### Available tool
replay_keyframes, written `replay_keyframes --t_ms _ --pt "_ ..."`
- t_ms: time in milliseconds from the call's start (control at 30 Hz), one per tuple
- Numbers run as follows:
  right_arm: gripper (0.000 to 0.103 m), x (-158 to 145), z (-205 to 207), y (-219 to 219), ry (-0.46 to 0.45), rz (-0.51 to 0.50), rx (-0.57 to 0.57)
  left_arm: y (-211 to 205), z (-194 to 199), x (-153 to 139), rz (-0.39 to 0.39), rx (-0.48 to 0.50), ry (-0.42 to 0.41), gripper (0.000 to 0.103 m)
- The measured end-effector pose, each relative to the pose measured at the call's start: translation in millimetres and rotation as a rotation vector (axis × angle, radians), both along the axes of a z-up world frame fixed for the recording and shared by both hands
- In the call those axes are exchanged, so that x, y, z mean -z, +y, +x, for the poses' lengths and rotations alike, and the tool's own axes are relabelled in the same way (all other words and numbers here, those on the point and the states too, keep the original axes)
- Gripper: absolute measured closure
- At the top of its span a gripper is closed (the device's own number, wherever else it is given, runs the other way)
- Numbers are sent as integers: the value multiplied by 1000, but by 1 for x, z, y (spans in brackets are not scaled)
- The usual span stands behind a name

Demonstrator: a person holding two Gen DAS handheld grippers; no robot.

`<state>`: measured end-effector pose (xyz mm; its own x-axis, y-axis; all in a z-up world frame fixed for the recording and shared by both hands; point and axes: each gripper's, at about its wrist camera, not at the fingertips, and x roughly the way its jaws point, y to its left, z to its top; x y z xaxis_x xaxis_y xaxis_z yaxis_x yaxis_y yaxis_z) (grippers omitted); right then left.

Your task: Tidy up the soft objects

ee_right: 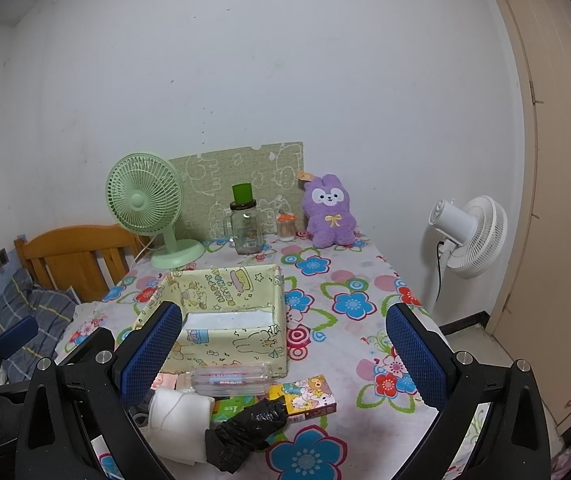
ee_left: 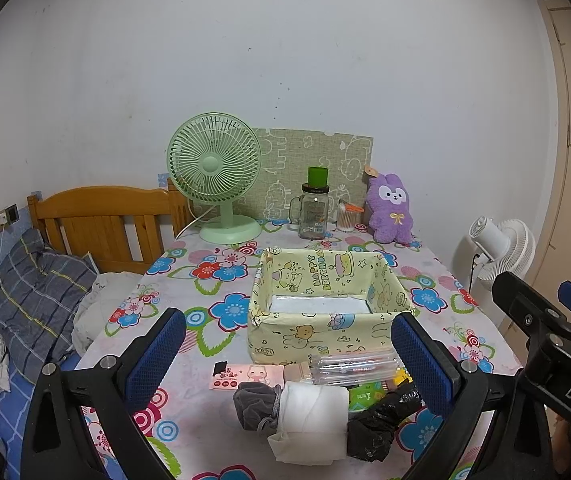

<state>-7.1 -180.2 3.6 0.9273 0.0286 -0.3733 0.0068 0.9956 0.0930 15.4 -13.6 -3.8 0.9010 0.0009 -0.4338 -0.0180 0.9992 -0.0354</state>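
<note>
On a flower-print bench (ee_left: 213,280), a white cloth roll (ee_left: 311,412), grey pouch (ee_left: 253,402) and crumpled black bag (ee_left: 381,420) lie just before the empty yellow fabric bin (ee_left: 325,304). Left gripper (ee_left: 287,354) and right gripper (ee_right: 281,352) hover with jaws spread wide, empty. All look light and yielding; pinching the roll's middle seems safest.

A white rolled cloth (ee_left: 312,414), grey pouch (ee_left: 254,403) and crumpled black bag (ee_left: 381,420) lie before the yellow fabric bin (ee_left: 321,344).
</note>
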Motion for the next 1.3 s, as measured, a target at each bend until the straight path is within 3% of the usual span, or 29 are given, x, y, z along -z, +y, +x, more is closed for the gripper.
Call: replay_keyframes --t_ms 700,1100,1300 --pt "0 4 3 1 12 -2 -6 -2 3 5 -4 -3 6 1" --pt "0 25 10 7 23 -22 -8 1 10 29 -40 16 42 4" --pt "1 43 16 11 69 -24 -37 0 13 47 -28 16 71 6"
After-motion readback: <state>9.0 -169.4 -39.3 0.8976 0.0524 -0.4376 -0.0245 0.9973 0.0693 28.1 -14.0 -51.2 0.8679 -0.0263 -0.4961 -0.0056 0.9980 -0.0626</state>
